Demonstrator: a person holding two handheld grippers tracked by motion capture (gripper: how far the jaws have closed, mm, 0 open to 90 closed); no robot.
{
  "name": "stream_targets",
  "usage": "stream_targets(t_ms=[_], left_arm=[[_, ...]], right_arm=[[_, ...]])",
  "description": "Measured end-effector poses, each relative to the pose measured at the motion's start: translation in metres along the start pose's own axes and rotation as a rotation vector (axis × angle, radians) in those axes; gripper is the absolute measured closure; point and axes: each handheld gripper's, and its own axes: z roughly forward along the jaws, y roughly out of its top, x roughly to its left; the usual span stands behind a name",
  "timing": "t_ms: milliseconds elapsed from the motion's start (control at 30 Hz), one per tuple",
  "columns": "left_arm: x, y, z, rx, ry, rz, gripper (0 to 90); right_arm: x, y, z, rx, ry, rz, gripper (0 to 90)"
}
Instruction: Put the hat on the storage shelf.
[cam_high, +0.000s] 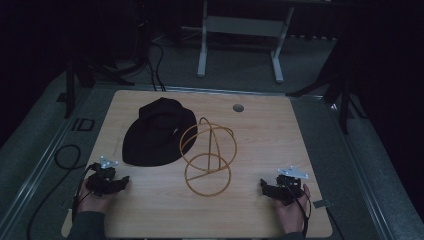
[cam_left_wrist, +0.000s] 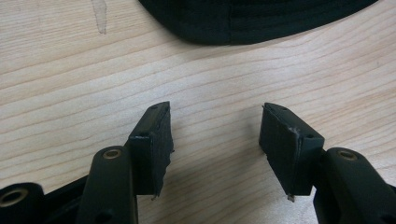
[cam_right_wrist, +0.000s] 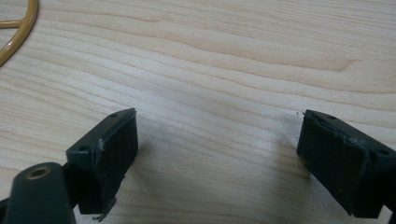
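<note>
A black brimmed hat (cam_high: 156, 132) lies on the wooden table (cam_high: 260, 135), left of centre. Beside it stands a gold wire hat stand (cam_high: 207, 155), a ring base with hoops rising from it. My left gripper (cam_high: 122, 181) rests near the front left corner, held in a hand, open with nothing between its jaws. The hat's brim (cam_left_wrist: 252, 21) shows ahead of the left gripper (cam_left_wrist: 215, 126). My right gripper (cam_high: 263, 186) rests near the front right, open and empty (cam_right_wrist: 217, 135). A piece of the stand's ring (cam_right_wrist: 18, 32) shows at the upper left of the right gripper view.
A round grommet hole (cam_high: 238, 107) sits near the table's far edge. Behind the table stands a white desk frame (cam_high: 242, 40). Black cables (cam_high: 67, 155) lie on the grey floor at left. Bare wood lies between the two grippers.
</note>
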Motion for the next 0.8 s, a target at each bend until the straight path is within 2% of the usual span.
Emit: stream_targets(t_ms=[300,800], left_arm=[[-0.001,0.002,-0.005,-0.014,-0.021,-0.009,48.1],[0.002,0.014,-0.008,0.012,-0.064,0.013,51.9]], right_arm=[[0.001,0.001,0.001,-0.001,-0.015,0.009,12.4],[0.002,0.001,0.001,-0.003,-0.016,0.011,12.5]])
